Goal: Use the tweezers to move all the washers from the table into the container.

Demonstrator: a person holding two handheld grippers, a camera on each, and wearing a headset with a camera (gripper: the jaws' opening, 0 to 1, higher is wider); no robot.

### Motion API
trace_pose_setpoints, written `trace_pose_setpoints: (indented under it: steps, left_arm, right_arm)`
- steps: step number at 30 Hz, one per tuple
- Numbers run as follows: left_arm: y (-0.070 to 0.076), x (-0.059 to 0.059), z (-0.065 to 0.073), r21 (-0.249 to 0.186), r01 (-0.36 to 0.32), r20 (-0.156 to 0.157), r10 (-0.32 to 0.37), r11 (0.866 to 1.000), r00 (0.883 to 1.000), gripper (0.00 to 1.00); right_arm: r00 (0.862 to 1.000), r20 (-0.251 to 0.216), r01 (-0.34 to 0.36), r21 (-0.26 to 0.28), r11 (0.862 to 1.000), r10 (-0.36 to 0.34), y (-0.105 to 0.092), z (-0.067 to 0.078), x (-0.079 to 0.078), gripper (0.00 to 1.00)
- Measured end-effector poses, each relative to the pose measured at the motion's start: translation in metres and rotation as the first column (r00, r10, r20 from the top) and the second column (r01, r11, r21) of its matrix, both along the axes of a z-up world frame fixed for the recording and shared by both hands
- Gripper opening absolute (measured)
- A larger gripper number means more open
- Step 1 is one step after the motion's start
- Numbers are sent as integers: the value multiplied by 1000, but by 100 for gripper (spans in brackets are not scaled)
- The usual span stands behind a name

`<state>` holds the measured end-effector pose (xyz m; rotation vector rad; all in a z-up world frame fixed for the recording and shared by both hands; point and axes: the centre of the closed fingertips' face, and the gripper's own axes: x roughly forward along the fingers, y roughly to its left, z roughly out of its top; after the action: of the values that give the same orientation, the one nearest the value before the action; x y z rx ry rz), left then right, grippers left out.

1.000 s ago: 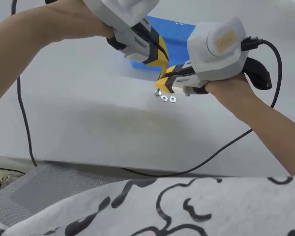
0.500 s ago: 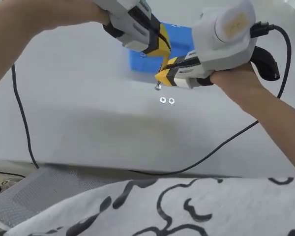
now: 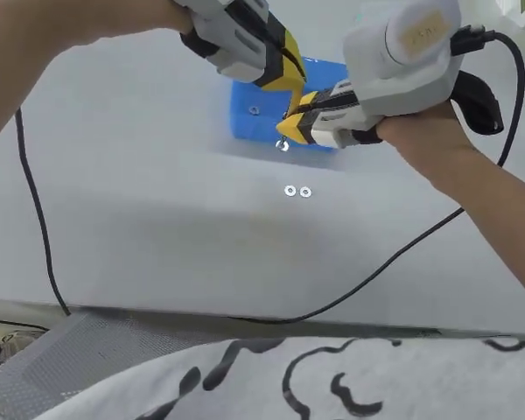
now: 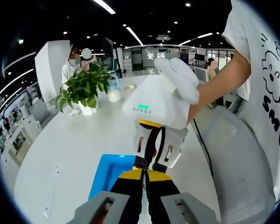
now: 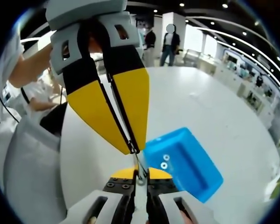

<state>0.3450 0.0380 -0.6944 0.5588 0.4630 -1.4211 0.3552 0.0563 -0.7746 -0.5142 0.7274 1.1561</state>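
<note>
The right gripper (image 3: 289, 129) is pinching the tweezers (image 5: 139, 169), a thin metal strip between its nearly closed jaws. The tweezer tips stick out just below its yellow ends and carry one washer (image 3: 283, 145). The left gripper (image 3: 290, 87) sits just above and behind the right one, its yellow jaws pressed together. Their point meets the upper end of the tweezers, but I cannot tell whether it grips them.

The blue container (image 3: 245, 127) lies just beyond and beneath both grippers, and the held washer hangs at its near edge. Two washers (image 5: 166, 157) lie inside it. Below the right gripper's tips, nearer the person, two more washers (image 3: 290, 191) lie side by side on the table (image 3: 157, 219).
</note>
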Motion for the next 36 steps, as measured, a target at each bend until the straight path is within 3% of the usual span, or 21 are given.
trace_pose_setpoints:
  steps: [10, 19, 23, 36]
  left_arm:
    - [-2, 15, 12, -10, -20, 33, 20, 1000, 999, 0]
    - [-4, 28, 7, 3, -28, 58, 28, 1000, 998, 0]
    - [-5, 33, 2, 8, -35, 61, 35, 999, 998, 0]
    - [-4, 45, -30, 14, -60, 16, 60, 998, 998, 0]
  right_arm:
    - [999, 14, 30, 33, 999, -31, 5, 13, 19, 3]
    - [998, 30, 47, 41, 998, -49, 5, 13, 35, 3]
    - [998, 22, 55, 39, 998, -55, 4, 8, 40, 3]
    - [998, -12, 63, 14, 998, -63, 1, -23, 45, 4]
